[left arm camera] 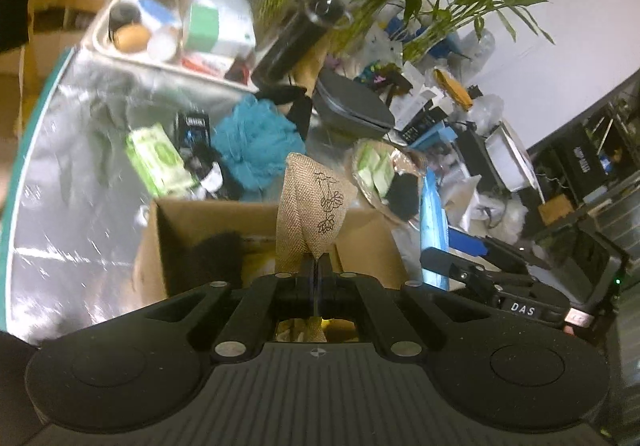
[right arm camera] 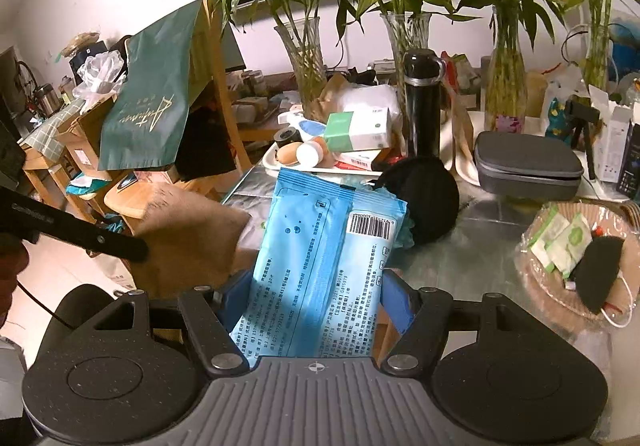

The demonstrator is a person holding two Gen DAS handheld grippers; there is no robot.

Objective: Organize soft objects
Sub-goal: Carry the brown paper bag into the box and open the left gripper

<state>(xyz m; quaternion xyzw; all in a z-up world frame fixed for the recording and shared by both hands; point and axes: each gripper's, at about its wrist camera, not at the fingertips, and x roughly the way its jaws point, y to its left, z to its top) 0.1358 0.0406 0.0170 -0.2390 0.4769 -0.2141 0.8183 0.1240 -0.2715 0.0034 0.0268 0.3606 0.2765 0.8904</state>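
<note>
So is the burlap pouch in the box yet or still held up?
Held up: the left gripper is shut on the burlap pouch, above the cardboard box.

Straight ahead of the left gripper (left arm camera: 318,266), the cardboard box (left arm camera: 256,230) gapes open at 12 o'clock — its mouth partly taken by the hanging burlap pouch (left arm camera: 310,205) and a black furry lump (left arm camera: 218,250) at 10. Beyond its far wall crowd a teal pouf (left arm camera: 256,141) and a green packet (left arm camera: 158,157). At 9 o'clock bare foil tabletop (left arm camera: 72,173) gives passage. At 3, the right gripper (left arm camera: 480,266) with its blue wipes pack (left arm camera: 434,217) blocks — behind them, a woven basket (left arm camera: 384,173).
</note>
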